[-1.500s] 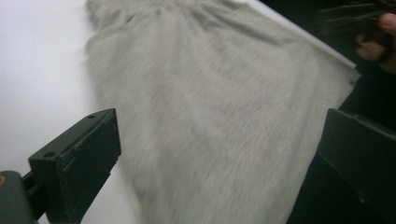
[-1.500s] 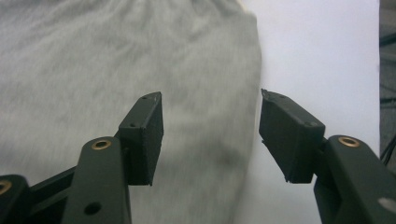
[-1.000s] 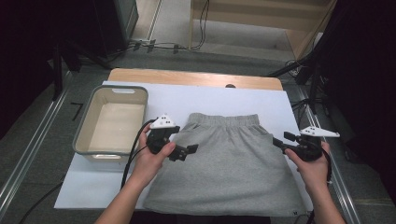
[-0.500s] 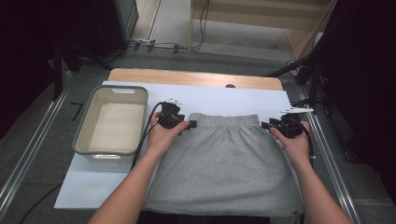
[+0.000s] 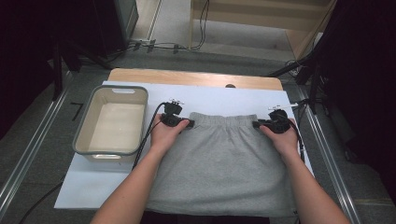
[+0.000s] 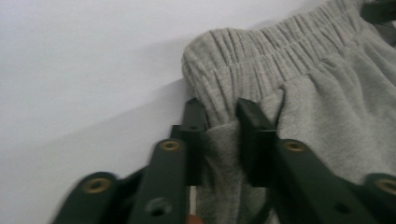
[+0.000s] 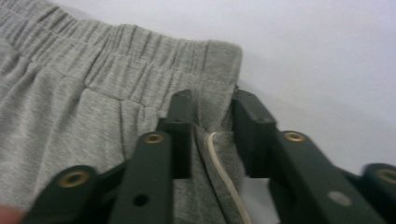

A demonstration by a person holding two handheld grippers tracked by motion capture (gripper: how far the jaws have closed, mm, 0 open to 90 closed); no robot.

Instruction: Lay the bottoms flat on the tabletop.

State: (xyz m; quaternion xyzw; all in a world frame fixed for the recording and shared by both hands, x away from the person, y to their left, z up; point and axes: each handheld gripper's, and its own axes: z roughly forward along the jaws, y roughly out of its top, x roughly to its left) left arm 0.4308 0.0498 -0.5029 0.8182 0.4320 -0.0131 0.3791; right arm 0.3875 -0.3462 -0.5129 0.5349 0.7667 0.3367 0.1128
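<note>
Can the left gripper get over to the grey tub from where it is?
Probably not right away. The left gripper is pinching the waistband corner of the grey shorts, so it would have to let go first. The tub sits just beside it, with nothing between.

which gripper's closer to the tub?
Left. The left gripper pinches the shorts corner beside the tub; the right gripper grips the far waistband corner.

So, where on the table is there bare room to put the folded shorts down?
Bare white sheet lies beyond the waistband of the grey shorts, up to the wooden table edge. A smaller strip lies at the near left, in front of the tub. The empty tub also has room. The middle is crowded: shorts, left gripper, right gripper.
</note>
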